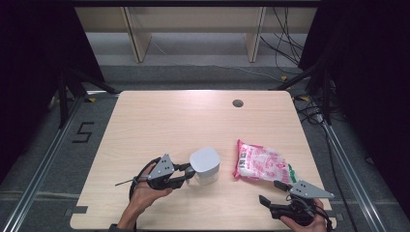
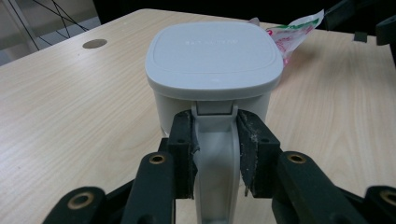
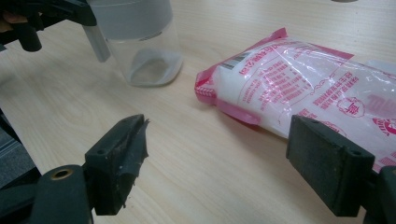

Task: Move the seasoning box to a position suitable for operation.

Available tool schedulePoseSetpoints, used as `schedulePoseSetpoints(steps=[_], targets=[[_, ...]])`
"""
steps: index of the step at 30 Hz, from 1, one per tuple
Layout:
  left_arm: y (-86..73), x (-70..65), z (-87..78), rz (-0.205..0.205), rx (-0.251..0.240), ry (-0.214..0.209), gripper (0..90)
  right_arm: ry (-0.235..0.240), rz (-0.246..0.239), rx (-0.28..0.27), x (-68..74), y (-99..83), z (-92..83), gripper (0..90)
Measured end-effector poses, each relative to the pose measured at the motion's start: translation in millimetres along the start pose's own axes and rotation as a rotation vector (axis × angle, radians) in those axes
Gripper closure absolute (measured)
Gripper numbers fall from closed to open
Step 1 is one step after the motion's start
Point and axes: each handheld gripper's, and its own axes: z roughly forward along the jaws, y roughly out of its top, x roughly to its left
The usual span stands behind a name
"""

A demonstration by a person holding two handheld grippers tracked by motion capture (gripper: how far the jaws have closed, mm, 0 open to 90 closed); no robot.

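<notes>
A clear jar with a grey square lid [image 1: 205,165] stands near the middle front of the wooden table [image 1: 193,121]. My left gripper [image 1: 189,175] is shut on the jar's grey handle [image 2: 215,154], with a pad pressed on each side of it just below the lid [image 2: 214,55]. A pink and white plastic bag of white grains [image 1: 262,163] lies flat to the right of the jar [image 3: 142,42]. Near the front right corner my right gripper [image 1: 270,192] stands wide open, nothing between its pads [image 3: 122,158], pointing at the bag [image 3: 308,88].
A round cable hole [image 1: 238,103] sits at the table's far right. Dark frame posts and cables stand beside the table on both sides. A person's hands hold the grippers at the front edge.
</notes>
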Motion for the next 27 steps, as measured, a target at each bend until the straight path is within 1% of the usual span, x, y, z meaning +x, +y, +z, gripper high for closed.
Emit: schedulePoseSetpoints(steps=[1,2,3,4,5,6,7,8,9,10,11,12,13,14,15,16,17,18,19,20,21,22,23,24,25,26,27], targets=[[-1.3,2.3,1.3,-0.004,-0.003,0.010,67.2,-0.007,0.016,0.017,2.4,0.0,-1.6,21.1],[-4.8,5.3,1.1,0.014,0.026,0.045,64.0,-0.010,0.028,0.011,3.0,-0.3,-1.6,21.1],[-4.8,5.3,1.1,0.014,0.026,0.045,64.9,-0.009,0.012,0.005,1.8,-0.2,-1.4,21.1],[-7.6,7.4,1.0,0.022,0.044,0.063,64.9,-0.009,0.012,0.005,1.8,-0.2,-1.4,21.1],[-11.4,9.1,0.8,0.001,0.048,0.080,66.7,-0.006,0.022,0.004,1.9,-0.4,-1.7,21.2],[-13.7,11.9,-0.1,0.008,0.047,0.089,66.9,0.000,0.039,-0.003,2.2,-0.7,-1.0,21.2],[-13.7,11.9,-0.1,0.008,0.047,0.089,67.4,-0.007,0.017,0.005,0.9,-0.1,-1.5,21.2],[-13.7,10.8,0.6,-0.006,0.040,0.125,67.6,-0.011,0.007,-0.006,0.2,0.0,-0.8,21.1],[-13.7,10.8,0.6,-0.006,0.040,0.125,67.7,-0.011,0.007,-0.006,0.2,0.0,-0.8,21.1],[-13.4,10.8,0.9,-0.004,0.041,0.140,67.9,-0.005,-0.007,-0.005,-0.6,-0.1,-0.3,21.2],[-12.8,12.0,1.0,0.008,0.051,0.148,68.0,0.004,-0.001,-0.010,-0.4,-0.3,-0.2,21.2],[-12.7,11.0,1.8,-0.014,0.050,0.157,68.1,-0.008,0.019,0.004,0.8,-0.2,-1.5,21.2],[-12.5,11.2,3.0,-0.013,0.048,0.170,68.2,-0.010,0.013,0.000,0.4,-0.1,-0.9,21.2],[-11.7,12.7,3.2,0.008,0.057,0.178,68.2,-0.015,0.013,0.013,-0.1,0.2,-0.8,21.2],[-12.2,12.2,4.6,-0.005,0.050,0.187,68.2,-0.015,0.011,0.012,-0.3,0.1,-0.7,21.2],[-11.6,14.4,4.5,0.025,0.057,0.189,68.2,-0.015,0.011,0.012,-0.3,0.1,-0.7,21.2],[-12.6,13.4,6.4,-0.007,0.046,0.193,68.3,-0.006,0.025,0.008,1.3,-0.1,-1.3,21.2],[-12.9,14.1,7.4,-0.010,0.040,0.189,68.3,-0.006,0.025,0.008,1.3,-0.1,-1.3,21.2],[-12.6,15.7,8.1,-0.001,0.039,0.186,68.3,-0.006,0.023,0.006,1.2,0.0,-1.1,21.2],[-12.6,17.6,11.4,-0.006,0.028,0.172,68.2,-0.005,0.018,0.005,0.9,0.2,-0.7,21.2],[-12.6,17.6,11.4,-0.006,0.028,0.172,68.2,-0.005,0.018,0.005,0.9,0.2,-0.7,21.2],[-12.0,19.2,13.0,0.018,0.027,0.167,68.3,-0.006,0.019,0.006,1.1,0.0,-0.7,21.2],[-12.1,18.1,14.4,0.000,0.022,0.166,68.3,-0.005,0.024,0.009,1.5,0.1,-0.9,21.2],[-12.2,18.2,15.5,-0.009,0.016,0.160,68.3,-0.005,0.024,0.009,1.5,0.1,-0.9,21.2],[-12.9,20.7,16.7,-0.029,0.014,0.152,68.1,-0.006,0.024,0.010,1.4,0.2,-0.6,21.2],[-12.9,20.7,16.7,-0.029,0.014,0.152,68.2,-0.006,0.024,0.010,1.4,0.2,-0.6,21.2],[-13.8,22.0,17.7,-0.038,0.011,0.158,68.4,-0.006,0.026,0.010,1.6,-0.1,-0.8,21.2]])
